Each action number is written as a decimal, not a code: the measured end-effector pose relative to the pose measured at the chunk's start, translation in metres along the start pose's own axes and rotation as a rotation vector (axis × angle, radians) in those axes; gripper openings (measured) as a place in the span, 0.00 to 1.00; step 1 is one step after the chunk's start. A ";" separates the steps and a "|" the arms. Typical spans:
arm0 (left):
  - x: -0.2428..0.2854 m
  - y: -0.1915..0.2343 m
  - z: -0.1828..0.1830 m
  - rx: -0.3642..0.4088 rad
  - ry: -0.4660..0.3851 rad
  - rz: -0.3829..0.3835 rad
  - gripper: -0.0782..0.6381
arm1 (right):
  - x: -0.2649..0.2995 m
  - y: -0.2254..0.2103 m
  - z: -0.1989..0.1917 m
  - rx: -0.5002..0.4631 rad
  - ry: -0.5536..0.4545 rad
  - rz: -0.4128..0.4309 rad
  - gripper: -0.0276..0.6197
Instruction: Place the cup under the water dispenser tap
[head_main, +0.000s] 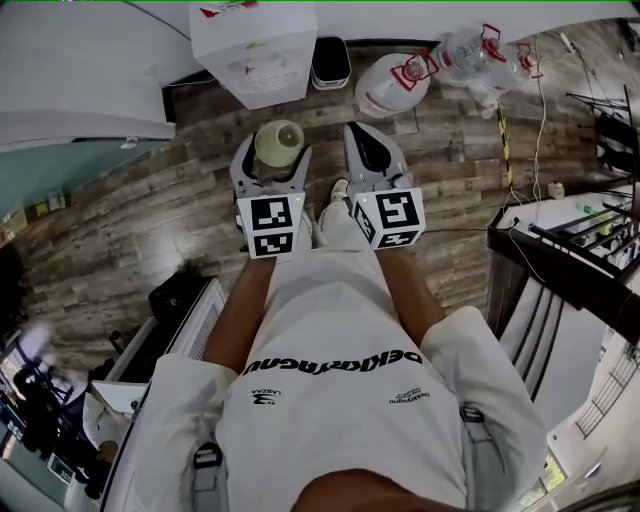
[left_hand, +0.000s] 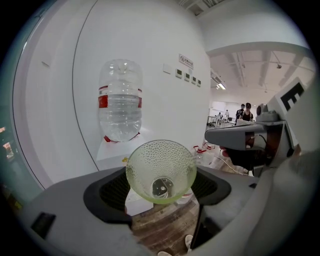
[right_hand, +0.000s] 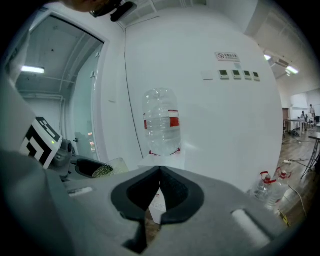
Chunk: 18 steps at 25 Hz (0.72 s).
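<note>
Nearest to me is my white shirt (head_main: 330, 400), and from it my two forearms reach forward to the marker cubes (head_main: 270, 225) on the backs of the tools. My left tool (head_main: 272, 155) has its jaws spread wide and grips the cup (head_main: 279, 143), a pale green, dimpled, see-through one. In the left gripper view the left tool (left_hand: 160, 187) has its dark pads (left_hand: 112, 192) pressed on the cup's (left_hand: 161, 170) two sides, and I look straight into its mouth down to the round base. Just to the right of it, my right tool (head_main: 362, 138) is closed and holds nothing. In the right gripper view the right tool (right_hand: 159, 187) shows both pads meeting in a thin seam, with the cup (right_hand: 112, 167) in sight off to its left. Both tools hang in the air over the wooden floor (head_main: 130, 220), and the toe of my shoe (head_main: 340, 190) shows between them. Farther ahead stands the white water dispenser (head_main: 255, 45), well apart from the cup, with a clear water bottle (left_hand: 120, 100) set upside down on top, a red band around it. A black bin (head_main: 330, 62) sits just right of the dispenser, and farther right spare bottles (head_main: 392, 85) lie on the floor near the white wall (left_hand: 165, 40). Far off on the right, in the left gripper view, a few people (left_hand: 245, 112) stand in the open room.
</note>
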<state>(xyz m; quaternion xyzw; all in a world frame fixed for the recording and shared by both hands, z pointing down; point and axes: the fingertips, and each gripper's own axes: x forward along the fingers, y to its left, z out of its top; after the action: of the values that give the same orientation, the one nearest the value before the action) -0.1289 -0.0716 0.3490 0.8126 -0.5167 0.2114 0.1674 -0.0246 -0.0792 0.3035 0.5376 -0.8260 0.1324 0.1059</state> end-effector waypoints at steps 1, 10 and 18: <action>0.008 0.000 -0.001 -0.003 0.002 0.004 0.62 | 0.005 -0.004 -0.005 -0.004 0.004 0.002 0.04; 0.084 0.004 -0.019 -0.021 0.018 0.028 0.62 | 0.055 -0.048 -0.060 0.010 0.052 -0.016 0.04; 0.131 0.007 -0.040 -0.044 0.021 0.048 0.62 | 0.085 -0.079 -0.088 0.033 0.052 -0.035 0.04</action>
<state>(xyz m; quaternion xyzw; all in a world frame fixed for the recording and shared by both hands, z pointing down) -0.0925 -0.1559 0.4512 0.7939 -0.5387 0.2124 0.1853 0.0162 -0.1534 0.4221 0.5499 -0.8112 0.1582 0.1209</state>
